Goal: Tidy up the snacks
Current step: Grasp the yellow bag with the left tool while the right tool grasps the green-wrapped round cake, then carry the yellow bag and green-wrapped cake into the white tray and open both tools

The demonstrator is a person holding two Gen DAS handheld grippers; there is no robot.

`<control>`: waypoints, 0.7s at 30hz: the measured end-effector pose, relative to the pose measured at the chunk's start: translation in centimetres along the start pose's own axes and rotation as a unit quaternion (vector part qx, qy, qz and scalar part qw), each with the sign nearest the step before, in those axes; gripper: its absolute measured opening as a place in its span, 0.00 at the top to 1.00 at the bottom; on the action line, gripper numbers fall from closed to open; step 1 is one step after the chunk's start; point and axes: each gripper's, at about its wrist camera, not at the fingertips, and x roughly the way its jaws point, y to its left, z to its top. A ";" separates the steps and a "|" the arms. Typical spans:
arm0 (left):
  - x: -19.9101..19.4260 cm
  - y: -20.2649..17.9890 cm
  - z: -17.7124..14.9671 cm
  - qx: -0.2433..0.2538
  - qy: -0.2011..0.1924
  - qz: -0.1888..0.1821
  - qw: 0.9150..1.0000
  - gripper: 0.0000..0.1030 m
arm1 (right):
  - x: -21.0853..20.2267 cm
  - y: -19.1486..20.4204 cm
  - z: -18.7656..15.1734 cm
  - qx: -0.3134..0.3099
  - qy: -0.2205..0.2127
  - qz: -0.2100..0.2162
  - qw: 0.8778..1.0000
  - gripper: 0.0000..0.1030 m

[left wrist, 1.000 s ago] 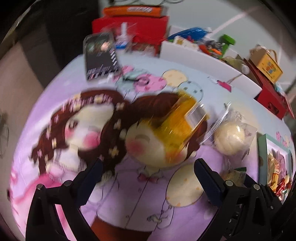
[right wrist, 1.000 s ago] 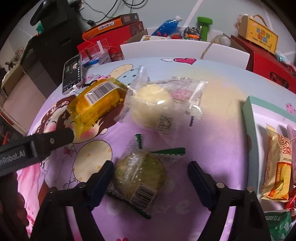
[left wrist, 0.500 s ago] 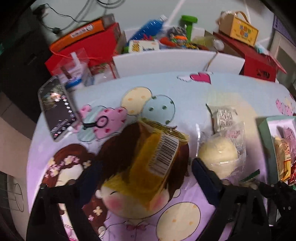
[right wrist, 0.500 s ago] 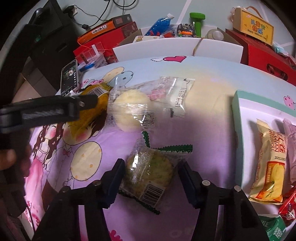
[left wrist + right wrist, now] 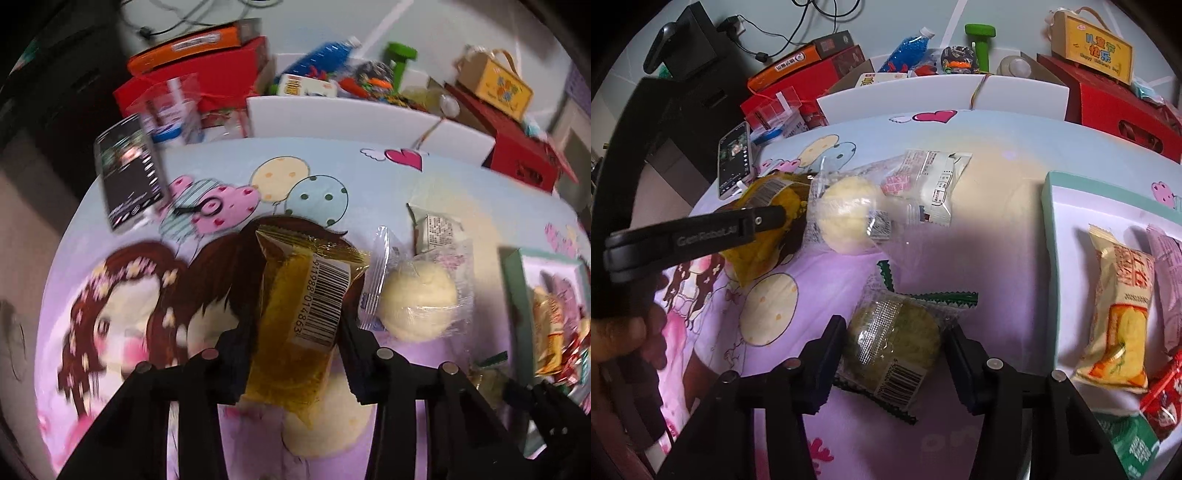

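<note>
My left gripper [image 5: 299, 354] is shut on a yellow wrapped cake [image 5: 303, 317] with a barcode label, on the cartoon tablecloth. It also shows in the right wrist view [image 5: 764, 225], held by the left gripper's fingers [image 5: 701, 232]. My right gripper [image 5: 894, 354] is shut on a green wrapped cake [image 5: 894, 339] lying on the cloth. A pale round bun in a clear wrapper [image 5: 849, 218] lies between them, also in the left wrist view [image 5: 417, 306]. A teal-rimmed tray [image 5: 1049, 229] at the right holds several snack packs.
A phone [image 5: 735, 162] lies at the table's far left edge. White panels [image 5: 942, 99], red boxes [image 5: 1119, 110], a blue bottle [image 5: 908, 48] and a yellow gift box [image 5: 1093, 44] crowd the back. A hand [image 5: 624, 332] holds the left gripper.
The left gripper swung over the yellow cake and closed on it. The right gripper's jaws narrowed from wide open onto the green cake.
</note>
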 end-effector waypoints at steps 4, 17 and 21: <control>-2.0 0.0 -1.4 -0.036 -0.013 -0.006 0.999 0.58 | -1.9 -0.1 -0.6 0.000 -0.012 0.003 1.000 0.46; -8.1 -3.4 -3.5 -0.055 -0.085 -0.029 0.994 0.58 | -8.4 -1.6 -1.7 -0.002 -0.065 -0.006 0.998 0.46; -9.1 -5.2 -3.2 -0.036 -0.098 -0.040 0.994 0.58 | -9.4 -2.3 -1.5 0.003 -0.078 -0.005 0.997 0.46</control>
